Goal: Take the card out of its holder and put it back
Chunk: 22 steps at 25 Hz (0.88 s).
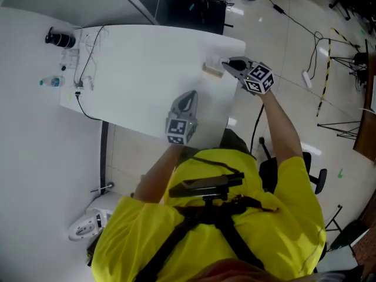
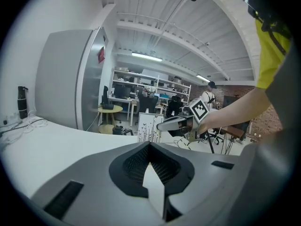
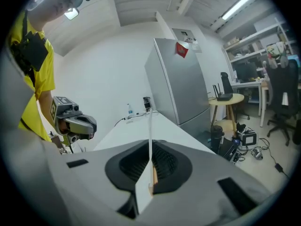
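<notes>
Left tongs (image 2: 151,166) closed empty over the table (image 1: 135,69), right tongs (image 3: 150,167) pinching the card (image 3: 150,131) by its edge-side holder (image 1: 212,69)

A white table (image 1: 147,63) stands on glossy floor (image 1: 282,34) beside a grey cabinet (image 3: 181,79), under strip lights (image 2: 146,56).

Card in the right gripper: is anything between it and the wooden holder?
Nothing visible does. The right gripper pinches the card right beside the holder. The left gripper, shut and empty, is nearer the person, off that path.
</notes>
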Tool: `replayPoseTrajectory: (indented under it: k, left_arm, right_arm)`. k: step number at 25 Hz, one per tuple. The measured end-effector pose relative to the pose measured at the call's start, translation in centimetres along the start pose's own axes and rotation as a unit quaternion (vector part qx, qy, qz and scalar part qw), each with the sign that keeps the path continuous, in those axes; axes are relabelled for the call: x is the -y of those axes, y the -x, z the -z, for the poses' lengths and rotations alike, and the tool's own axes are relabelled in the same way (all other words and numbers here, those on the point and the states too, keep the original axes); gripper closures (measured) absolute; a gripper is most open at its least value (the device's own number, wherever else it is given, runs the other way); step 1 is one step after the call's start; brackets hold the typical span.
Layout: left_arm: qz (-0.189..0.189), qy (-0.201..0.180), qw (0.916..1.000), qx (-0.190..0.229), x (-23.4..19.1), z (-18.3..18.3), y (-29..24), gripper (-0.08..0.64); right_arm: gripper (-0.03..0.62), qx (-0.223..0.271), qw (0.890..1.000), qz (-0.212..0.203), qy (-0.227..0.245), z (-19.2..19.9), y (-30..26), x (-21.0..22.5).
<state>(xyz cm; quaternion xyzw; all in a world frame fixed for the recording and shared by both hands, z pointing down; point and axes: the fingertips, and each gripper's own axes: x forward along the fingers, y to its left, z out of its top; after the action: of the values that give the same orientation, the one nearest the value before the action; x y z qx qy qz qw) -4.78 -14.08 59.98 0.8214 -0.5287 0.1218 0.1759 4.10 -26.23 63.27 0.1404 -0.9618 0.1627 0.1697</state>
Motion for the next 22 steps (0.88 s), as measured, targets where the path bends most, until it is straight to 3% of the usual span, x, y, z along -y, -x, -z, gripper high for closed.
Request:
replayPoseTrajectory:
  k: [7, 22]
  left_arm:
    - [0.0, 0.002, 0.9996, -0.026, 0.2, 1.8, 0.2, 0.557]
    - [0.01, -0.006, 0.9995, -0.031, 0.8, 1.0, -1.5, 0.555]
  right_arm:
    - [0.572, 0.007, 1.0, -0.014, 0.006, 0.3, -1.3, 0.1]
    - [0.572, 0.009, 1.0, -0.022, 0.001, 0.4, -1.7, 0.2]
